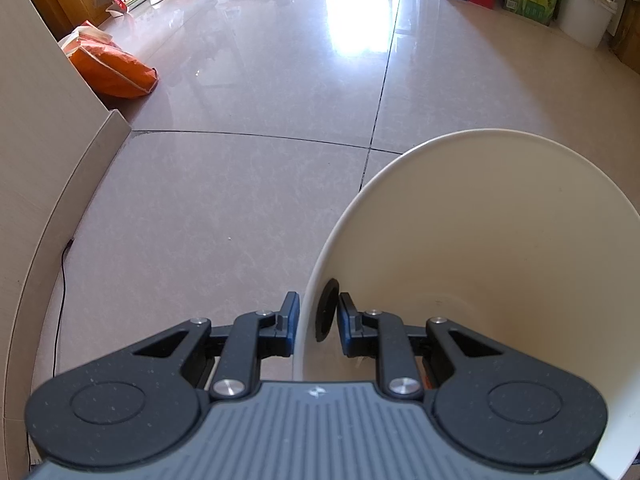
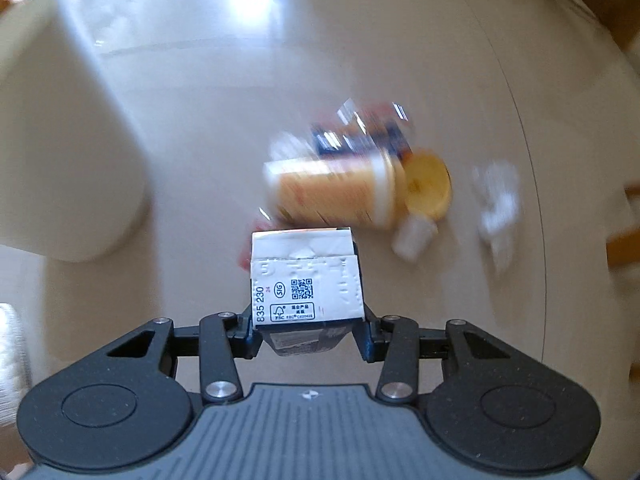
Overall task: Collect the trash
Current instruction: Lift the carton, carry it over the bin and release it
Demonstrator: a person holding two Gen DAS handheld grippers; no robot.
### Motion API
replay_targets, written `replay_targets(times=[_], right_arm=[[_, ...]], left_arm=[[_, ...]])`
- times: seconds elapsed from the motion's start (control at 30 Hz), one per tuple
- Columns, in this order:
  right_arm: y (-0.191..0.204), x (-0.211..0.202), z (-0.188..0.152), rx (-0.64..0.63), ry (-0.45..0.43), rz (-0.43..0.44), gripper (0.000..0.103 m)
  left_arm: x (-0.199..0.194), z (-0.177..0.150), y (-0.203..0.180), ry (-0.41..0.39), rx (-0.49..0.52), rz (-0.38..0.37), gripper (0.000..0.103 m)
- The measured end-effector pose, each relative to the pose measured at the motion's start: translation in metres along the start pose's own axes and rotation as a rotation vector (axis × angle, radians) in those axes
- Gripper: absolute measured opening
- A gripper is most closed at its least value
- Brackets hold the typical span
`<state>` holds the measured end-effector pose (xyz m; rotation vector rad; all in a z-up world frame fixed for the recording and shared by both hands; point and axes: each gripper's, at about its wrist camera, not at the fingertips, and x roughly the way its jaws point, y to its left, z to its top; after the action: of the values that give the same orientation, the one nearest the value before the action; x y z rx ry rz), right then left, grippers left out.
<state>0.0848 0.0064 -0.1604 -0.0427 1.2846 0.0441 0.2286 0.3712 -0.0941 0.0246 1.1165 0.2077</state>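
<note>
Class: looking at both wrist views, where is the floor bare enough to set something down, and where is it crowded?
Bare: the tiles between the skirting board and the cream bin, up to the orange bag. Crowded: the litter beyond the carton, around the orange cup, yellow lid and crumpled paper.

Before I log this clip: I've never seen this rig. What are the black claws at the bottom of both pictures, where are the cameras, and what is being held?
Each picture comes from a camera mounted on a handheld two-finger gripper, looking forward along its fingers. A person carries one gripper in each hand; there is no robot arm.

In the left view, the left gripper is shut on the rim of a cream bin, with one finger inside and one outside, above a tiled floor.

In the right view, the right gripper is shut on a small drink carton. Below it, blurred, lie an orange tub, a yellow lid, a dark wrapper and white scraps.
</note>
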Motion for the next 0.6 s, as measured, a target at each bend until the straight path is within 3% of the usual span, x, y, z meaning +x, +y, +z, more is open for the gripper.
replay_targets(times=[0.33, 0.5, 0.6], right_arm=[[0.072, -0.121, 0.074, -0.22, -0.188, 0.187, 0.049], [0.12, -0.158, 0.1, -0.325, -0.267, 0.276, 0.049], [0.138, -0.162, 0.111, -0.343, -0.272, 0.326, 0.049]], left_arm=[[0.001, -0.001, 0.0, -0.001, -0.001, 0.0, 0.021], [0.002, -0.001, 0.0, -0.001, -0.001, 0.0, 0.021], [0.002, 0.0, 0.0, 0.002, -0.003, 0.0, 0.021]])
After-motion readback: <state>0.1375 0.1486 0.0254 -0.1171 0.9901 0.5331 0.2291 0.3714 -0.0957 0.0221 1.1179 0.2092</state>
